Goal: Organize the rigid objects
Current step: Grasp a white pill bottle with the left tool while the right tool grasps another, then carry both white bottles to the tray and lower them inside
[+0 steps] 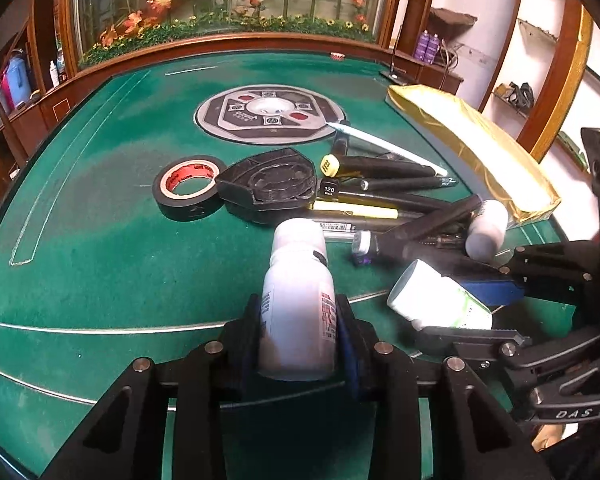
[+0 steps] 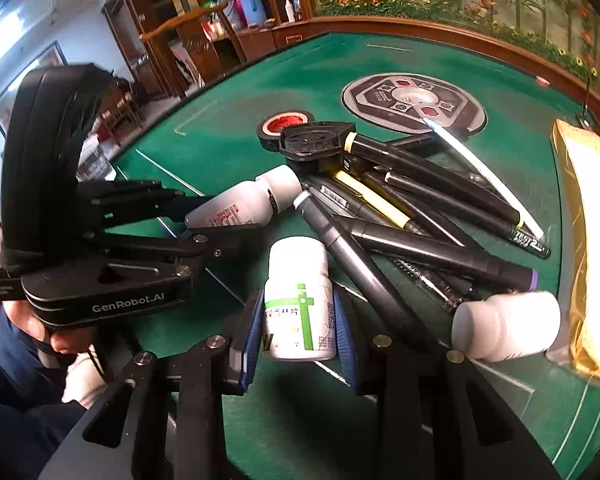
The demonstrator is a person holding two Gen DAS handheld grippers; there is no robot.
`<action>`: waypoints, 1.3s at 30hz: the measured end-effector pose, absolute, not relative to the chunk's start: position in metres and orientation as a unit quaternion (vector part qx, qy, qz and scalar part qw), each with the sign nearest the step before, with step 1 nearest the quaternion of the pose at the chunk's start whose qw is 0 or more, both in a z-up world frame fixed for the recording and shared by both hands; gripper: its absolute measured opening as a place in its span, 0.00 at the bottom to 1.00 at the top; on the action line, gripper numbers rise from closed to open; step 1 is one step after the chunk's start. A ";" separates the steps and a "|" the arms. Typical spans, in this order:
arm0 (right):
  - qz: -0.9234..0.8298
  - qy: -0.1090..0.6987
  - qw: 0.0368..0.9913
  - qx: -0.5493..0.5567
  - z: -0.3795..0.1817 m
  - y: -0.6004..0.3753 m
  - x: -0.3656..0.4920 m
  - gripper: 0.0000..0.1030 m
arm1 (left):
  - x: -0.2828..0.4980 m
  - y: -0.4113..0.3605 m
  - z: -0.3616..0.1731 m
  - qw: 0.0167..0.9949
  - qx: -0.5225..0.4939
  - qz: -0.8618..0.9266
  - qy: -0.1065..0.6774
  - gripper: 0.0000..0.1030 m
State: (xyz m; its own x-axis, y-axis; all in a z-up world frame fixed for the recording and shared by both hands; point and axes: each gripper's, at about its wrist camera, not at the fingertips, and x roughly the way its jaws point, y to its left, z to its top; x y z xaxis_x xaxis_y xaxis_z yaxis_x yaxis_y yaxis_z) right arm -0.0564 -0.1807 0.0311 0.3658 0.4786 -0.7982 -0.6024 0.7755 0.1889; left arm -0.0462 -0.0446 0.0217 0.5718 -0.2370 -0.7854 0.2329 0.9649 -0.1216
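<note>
My left gripper (image 1: 298, 312) is shut on a white pill bottle with red print (image 1: 298, 296); the bottle also shows in the right wrist view (image 2: 246, 204), held by the left gripper (image 2: 204, 220). My right gripper (image 2: 298, 320) is shut on a white bottle with a green label (image 2: 300, 304); it shows in the left wrist view (image 1: 436, 296), right of my left gripper. A third white bottle (image 2: 508, 326) lies on its side by a pile of black markers and pens (image 2: 420, 208).
A roll of black tape (image 1: 188, 186) and a black plastic holder (image 1: 268, 188) lie mid-table. A gold-wrapped box (image 1: 476, 140) lies at the right. A round control panel (image 1: 270, 114) is set into the green felt table (image 1: 100, 240), which has a wooden rim.
</note>
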 end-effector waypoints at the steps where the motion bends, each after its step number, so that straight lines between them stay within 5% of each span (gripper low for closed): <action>1: 0.327 0.457 0.824 -0.067 0.031 -0.181 -0.057 0.31 | -0.047 -0.044 0.022 0.887 -0.005 -0.133 0.442 0.35; 39: 0.303 0.407 0.862 0.019 0.079 -0.233 -0.068 0.31 | -0.068 -0.070 0.073 0.901 -0.011 -0.170 0.399 0.35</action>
State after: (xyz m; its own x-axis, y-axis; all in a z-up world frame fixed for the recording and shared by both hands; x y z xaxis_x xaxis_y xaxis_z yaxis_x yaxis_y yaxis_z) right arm -0.0678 -0.2330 0.0789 0.4853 0.5373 -0.6897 -0.5062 0.8159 0.2794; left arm -0.0684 -0.0703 0.0728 0.6246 -0.3146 -0.7148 0.2968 0.9422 -0.1553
